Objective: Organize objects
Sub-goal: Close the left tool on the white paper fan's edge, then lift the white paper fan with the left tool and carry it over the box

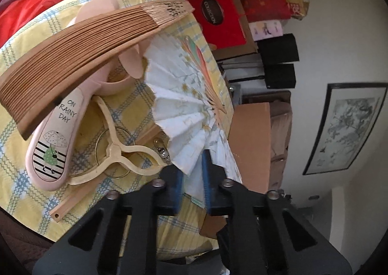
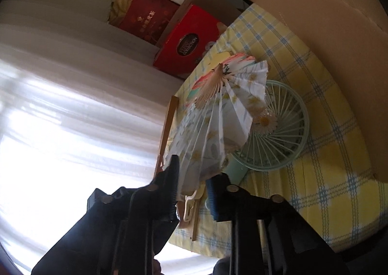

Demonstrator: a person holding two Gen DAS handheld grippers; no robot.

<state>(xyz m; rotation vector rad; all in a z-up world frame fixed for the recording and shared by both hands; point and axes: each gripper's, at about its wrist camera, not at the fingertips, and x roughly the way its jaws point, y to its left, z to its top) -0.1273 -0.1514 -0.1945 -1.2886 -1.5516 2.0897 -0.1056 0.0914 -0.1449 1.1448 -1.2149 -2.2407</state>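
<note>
A white paper folding fan [image 1: 179,95] with a flower print lies spread over the yellow checked tablecloth [image 1: 24,202]. My left gripper [image 1: 191,168] is shut on its near pleated edge, blue pads pressing the paper from both sides. In the right wrist view the same paper fan [image 2: 218,124] hangs spread from its wooden ribs, and my right gripper [image 2: 194,173] is shut on its lower edge. A closed brown wooden fan [image 1: 84,49] rests across a pink handheld fan [image 1: 55,141] marked "ON RAINY DAY".
A cream plastic frame [image 1: 116,151] and a gold ring [image 1: 97,146] lie by a wooden tray edge [image 1: 80,199]. A mint round fan [image 2: 283,134] sits under the paper fan. A cardboard box [image 2: 327,32] stands on the right, red gift boxes [image 2: 186,44] behind the table.
</note>
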